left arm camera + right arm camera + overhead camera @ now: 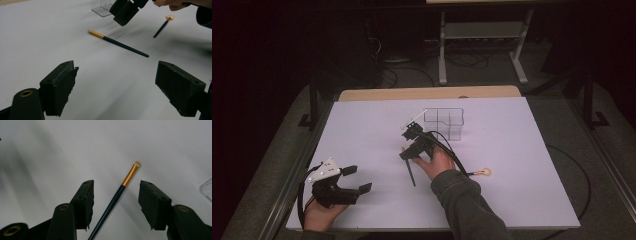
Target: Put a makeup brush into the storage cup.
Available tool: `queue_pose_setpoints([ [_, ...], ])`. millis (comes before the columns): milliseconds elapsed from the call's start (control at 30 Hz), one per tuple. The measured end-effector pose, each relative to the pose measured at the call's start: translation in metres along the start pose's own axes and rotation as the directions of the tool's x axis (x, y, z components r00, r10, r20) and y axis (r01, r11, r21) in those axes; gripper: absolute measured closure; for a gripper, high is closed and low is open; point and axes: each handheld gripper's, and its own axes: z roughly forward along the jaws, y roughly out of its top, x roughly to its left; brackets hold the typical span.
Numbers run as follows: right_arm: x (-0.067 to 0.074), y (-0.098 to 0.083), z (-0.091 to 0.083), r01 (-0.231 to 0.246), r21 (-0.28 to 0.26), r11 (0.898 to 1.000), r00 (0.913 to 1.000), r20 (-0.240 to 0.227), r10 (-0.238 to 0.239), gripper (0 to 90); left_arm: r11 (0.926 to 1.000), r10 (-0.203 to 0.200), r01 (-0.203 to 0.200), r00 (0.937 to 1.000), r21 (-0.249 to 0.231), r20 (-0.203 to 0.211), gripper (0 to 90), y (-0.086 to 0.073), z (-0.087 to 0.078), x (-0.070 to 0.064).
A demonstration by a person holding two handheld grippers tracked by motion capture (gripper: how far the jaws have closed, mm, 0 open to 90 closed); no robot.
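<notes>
While the right gripper [115, 205] is straddling it part-open, the brush [117, 195], mid-table [512, 120], is looking light, stiff, slippery; take its handle.

The high view looks down and forward from above the person's side, far off, and takes in the whole table [362, 125]. The left gripper view sits low and close over the table, looking across it past its own two jaws to a brush [118, 43] farther off. The right gripper view looks down from very near at that same brush [117, 195] between its jaws.
</notes>
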Motion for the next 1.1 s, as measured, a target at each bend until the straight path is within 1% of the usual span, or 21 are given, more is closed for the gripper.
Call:
queue_pose_setpoints([
  [67, 0.001, 0.000, 0.002, 0.001, 0.011, 1.000, 1.0000, 0.002, -0.001, 45.7, 1.0000, 0.006, -0.006, 1.0000, 0.002, 0.000, 15.7, 0.000, 0.000, 0.000],
  [167, 0.001, 0.001, 0.005, 0.000, 0.016, 1.000, 1.0000, 0.009, 0.000, 46.5, 1.0000, 0.003, -0.003, 1.0000, 0.001, 0.000, 15.7, 0.000, 0.000, 0.000],
  [300, 0.001, 0.001, 0.008, -0.013, 0.026, 1.000, 0.9998, 0.015, 0.013, 47.2, 1.0000, 0.002, -0.002, 1.0000, 0.002, 0.000, 15.6, 0.000, 0.000, 0.000],
  [433, 0.001, 0.000, 0.012, -0.011, 0.033, 0.999, 0.9996, 0.027, 0.010, 48.0, 1.0000, 0.000, 0.000, 1.0000, 0.002, 0.000, 15.7, 0.000, 0.000, 0.000],
  [500, 0.002, 0.000, 0.014, -0.013, 0.040, 0.999, 0.9994, 0.033, 0.012, 50.7, 1.0000, 0.001, -0.001, 1.0000, 0.000, 0.002, 15.7, 0.000, 0.000, 0.000],
  [700, 0.004, 0.000, 0.017, -0.017, 0.051, 0.999, 0.9991, 0.039, 0.015, 54.4, 1.0000, 0.000, 0.000, 1.0000, 0.001, 0.001, 15.7, 0.000, 0.000, 0.000],
  [767, 0.004, 0.000, 0.018, -0.008, 0.057, 0.998, 0.9990, 0.043, 0.005, 54.6, 1.0000, 0.001, -0.001, 1.0000, 0.002, 0.000, 15.7, 0.000, 0.000, 0.000],
  [967, 0.005, -0.001, 0.022, -0.022, 0.069, 0.997, 0.9987, 0.048, 0.019, 55.1, 1.0000, 0.002, -0.002, 1.0000, 0.002, 0.001, 15.7, 0.000, 0.000, 0.000],
  [1100, 0.005, -0.001, 0.023, -0.026, 0.066, 0.997, 0.9987, 0.046, 0.023, 55.1, 1.0000, 0.000, 0.000, 1.0000, 0.000, 0.004, 15.7, 0.000, 0.000, 0.000],
])
